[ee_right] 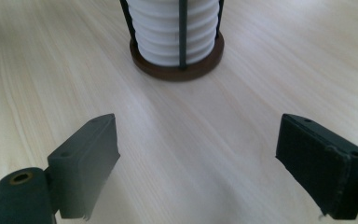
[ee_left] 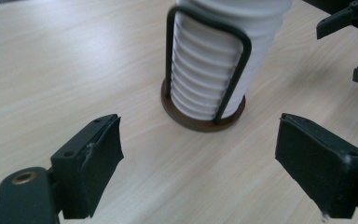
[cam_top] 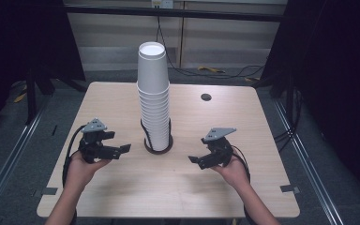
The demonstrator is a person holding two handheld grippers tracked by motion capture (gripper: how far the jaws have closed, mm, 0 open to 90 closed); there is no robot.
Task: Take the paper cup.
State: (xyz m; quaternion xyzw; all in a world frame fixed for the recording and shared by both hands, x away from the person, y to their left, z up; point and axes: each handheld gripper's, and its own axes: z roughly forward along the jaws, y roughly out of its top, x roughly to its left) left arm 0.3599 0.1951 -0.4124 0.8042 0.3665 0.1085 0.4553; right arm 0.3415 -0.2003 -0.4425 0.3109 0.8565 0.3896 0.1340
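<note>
- Centre of table: tall cup stack, seated in wire holder w/ round dark base; holder likely there to keep stack upright.
- Left of stack: left gripper, pointed at holder; jaws apart, nothing between pads, no contact.
- Right of stack: right gripper, also aimed at holder base; jaws wide, empty.
- Both grippers off stack, either side, prob. positioned for two-handed approach.
- Behind stack, to right: small dark hole in tabletop.

You see a tall stack of white paper cups standing upright in a dark wire holder, frame centre.
</note>
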